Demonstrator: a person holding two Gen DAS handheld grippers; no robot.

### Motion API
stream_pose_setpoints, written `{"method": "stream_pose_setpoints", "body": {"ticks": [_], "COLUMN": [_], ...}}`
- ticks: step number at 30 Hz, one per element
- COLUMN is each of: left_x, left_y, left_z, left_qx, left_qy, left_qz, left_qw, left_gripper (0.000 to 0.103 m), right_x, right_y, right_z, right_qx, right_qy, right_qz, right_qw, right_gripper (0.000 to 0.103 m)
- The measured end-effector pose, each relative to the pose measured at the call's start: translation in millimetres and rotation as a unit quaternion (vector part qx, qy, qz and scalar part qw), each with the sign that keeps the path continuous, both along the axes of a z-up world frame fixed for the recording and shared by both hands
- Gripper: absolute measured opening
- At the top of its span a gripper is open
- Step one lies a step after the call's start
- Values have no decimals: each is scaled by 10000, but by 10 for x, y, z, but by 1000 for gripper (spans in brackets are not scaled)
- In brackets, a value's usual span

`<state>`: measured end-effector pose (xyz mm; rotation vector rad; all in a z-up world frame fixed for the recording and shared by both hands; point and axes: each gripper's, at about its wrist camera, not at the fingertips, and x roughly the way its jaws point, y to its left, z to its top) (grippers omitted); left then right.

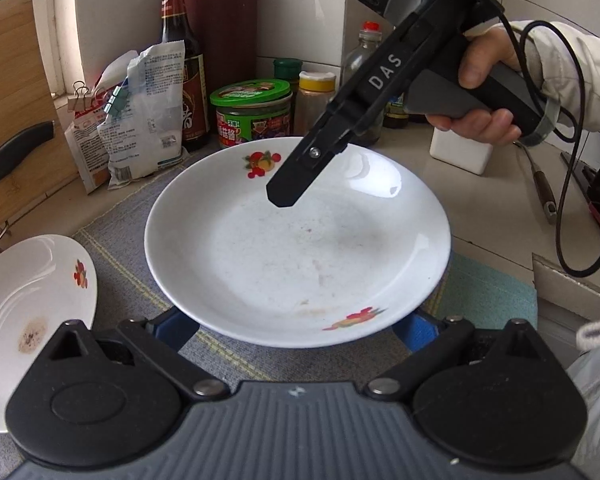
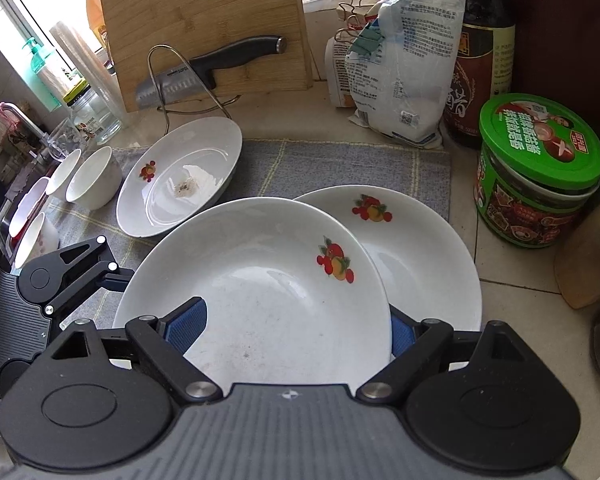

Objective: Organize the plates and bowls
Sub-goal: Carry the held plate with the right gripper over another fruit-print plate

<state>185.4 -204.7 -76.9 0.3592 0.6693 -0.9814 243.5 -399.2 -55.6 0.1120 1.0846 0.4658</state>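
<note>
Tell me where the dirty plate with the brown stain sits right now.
The stained plate lies on the grey mat, left of the two fruit-print plates, beside the white bowls and in front of the cutting board.

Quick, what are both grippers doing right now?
Left gripper: closed on the white plate, at its near rim.
Right gripper: closed on the same plate.

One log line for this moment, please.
right tongs: gripping fruit-print plate | left tongs: under its rim, grip unclear | behind: second plate
</note>
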Motion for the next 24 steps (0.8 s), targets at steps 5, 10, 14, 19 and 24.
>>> {"method": "stream_pose_setpoints", "body": {"ticks": [5,10,14,19,24], "left_x": [64,129,173,212,242], "left_y": [-69,-124,-161,-203,-224], "left_z": [-34,-39,-45,-60,-78], "left_qx": [2,-25,-25,2,11], "left_qy": [35,48,70,70,97], "left_qz": [38,51,51,26,1], "left_qw": [10000,10000,10000,10000,10000], "left_gripper": [101,101,101,101,101], "right_x": [91,158,194,223,240], "right_y": [-73,-128,-166,-214,-247], "right_z": [-51,-93,-112,-147,-183], "right_qx": [30,21,23,8,11], "right_qy": [18,29,30,55,92], "right_qz": [-29,-70,-97,-149,-175], "right_qw": [10000,10000,9999,9999,9998], "right_gripper": [94,94,94,94,94]}}
